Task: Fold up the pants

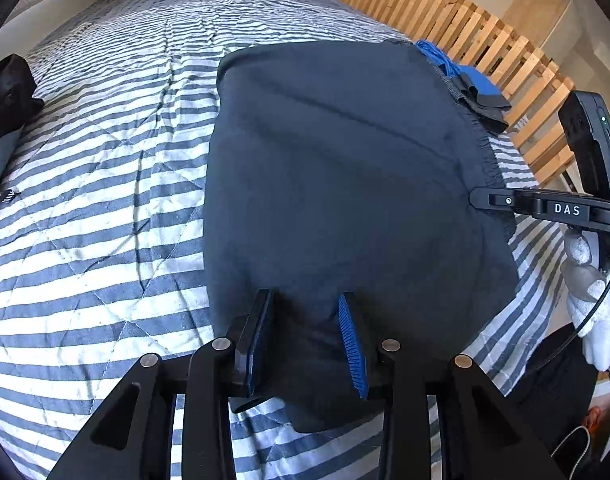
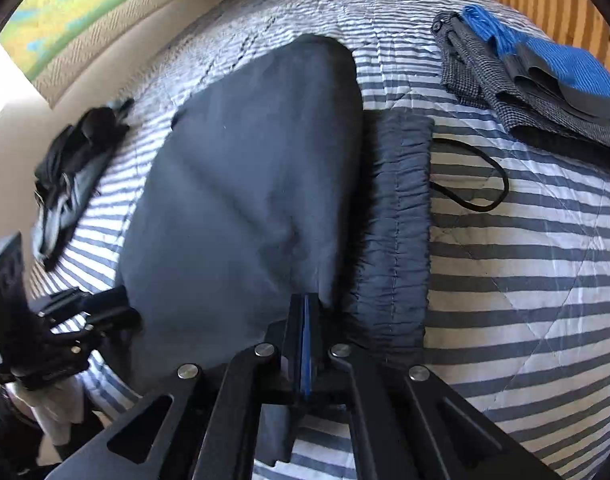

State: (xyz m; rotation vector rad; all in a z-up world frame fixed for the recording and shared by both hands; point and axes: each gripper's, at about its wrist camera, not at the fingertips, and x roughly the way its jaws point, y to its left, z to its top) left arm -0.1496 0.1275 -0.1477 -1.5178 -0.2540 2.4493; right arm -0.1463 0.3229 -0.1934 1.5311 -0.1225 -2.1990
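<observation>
Striped bed (image 1: 105,200): dark pants (image 1: 337,184) folded at centre, waistband (image 2: 397,220) at right. Right gripper (image 2: 305,320) fingers clamped on near edge; left gripper (image 1: 307,320) fingers apart, astride near hem. Fold in progress; next, clamp left, carry over.

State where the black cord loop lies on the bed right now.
In the right wrist view, the black cord loop lies on the striped bedspread, just right of the pants' gathered waistband and below the folded clothes pile.
</observation>
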